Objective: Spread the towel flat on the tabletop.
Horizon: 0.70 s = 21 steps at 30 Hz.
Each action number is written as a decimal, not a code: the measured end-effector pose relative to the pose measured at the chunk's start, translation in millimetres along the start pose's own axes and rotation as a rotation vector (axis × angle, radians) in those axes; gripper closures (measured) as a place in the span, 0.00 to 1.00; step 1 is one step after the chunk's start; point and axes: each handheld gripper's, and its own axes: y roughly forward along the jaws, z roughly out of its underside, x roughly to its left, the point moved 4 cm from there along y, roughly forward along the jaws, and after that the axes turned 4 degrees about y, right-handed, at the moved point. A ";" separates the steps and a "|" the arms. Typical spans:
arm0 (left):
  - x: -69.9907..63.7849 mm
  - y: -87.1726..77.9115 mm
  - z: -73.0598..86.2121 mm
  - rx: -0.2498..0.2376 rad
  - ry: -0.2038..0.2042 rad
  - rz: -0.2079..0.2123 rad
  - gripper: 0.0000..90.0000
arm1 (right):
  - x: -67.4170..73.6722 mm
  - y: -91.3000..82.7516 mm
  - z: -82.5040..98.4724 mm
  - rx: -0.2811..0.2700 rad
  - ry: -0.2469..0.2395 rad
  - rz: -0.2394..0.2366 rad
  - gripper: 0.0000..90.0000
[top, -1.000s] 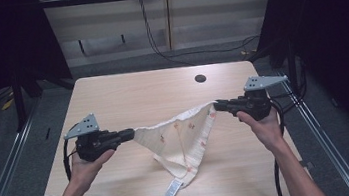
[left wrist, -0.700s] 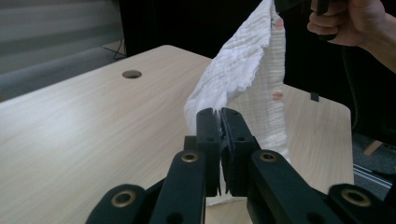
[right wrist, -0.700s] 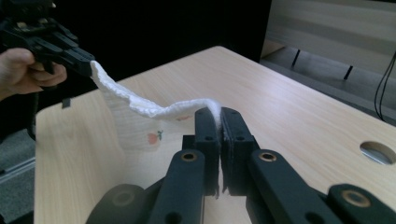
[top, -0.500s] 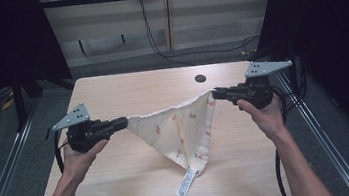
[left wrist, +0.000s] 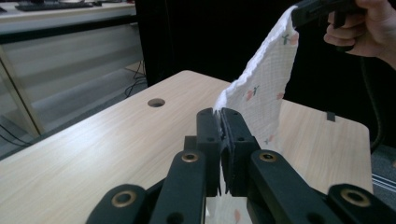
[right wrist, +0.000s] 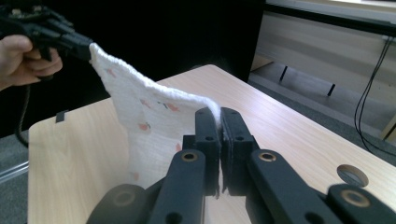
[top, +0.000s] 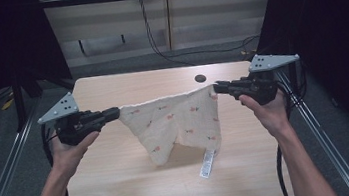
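Light wood worktop (top: pixel 122 185) w/ a round cable hole (top: pixel 200 78) near its far edge; pale cabinets and dark curtains behind. Cloth (top: pixel 175 120), white w/ small red print, hangs stretched above the worktop's middle, left gripper (top: pixel 112 114) and right gripper (top: pixel 217 88) each clamped on a top corner. Its white label (top: pixel 206 163) dangles by the worktop; print too small to read.

Between the left gripper (top: pixel 114 113) and right gripper (top: pixel 217 88) the stretched cloth (top: pixel 178 120) bars the way; bare table (top: pixel 122 185) lies open under both.
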 end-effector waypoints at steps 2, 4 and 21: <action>-4.0 -6.1 -4.3 -0.010 0.019 -0.002 0.97 | 4.9 -5.1 -0.6 -0.011 -0.005 -0.010 0.96; -8.7 -11.7 -9.0 -0.011 0.031 -0.003 0.97 | 10.7 -10.2 -2.3 -0.017 -0.021 -0.015 0.96; -13.0 3.0 2.3 0.001 0.006 -0.004 0.97 | 24.5 -21.0 16.2 0.010 -0.027 -0.038 0.96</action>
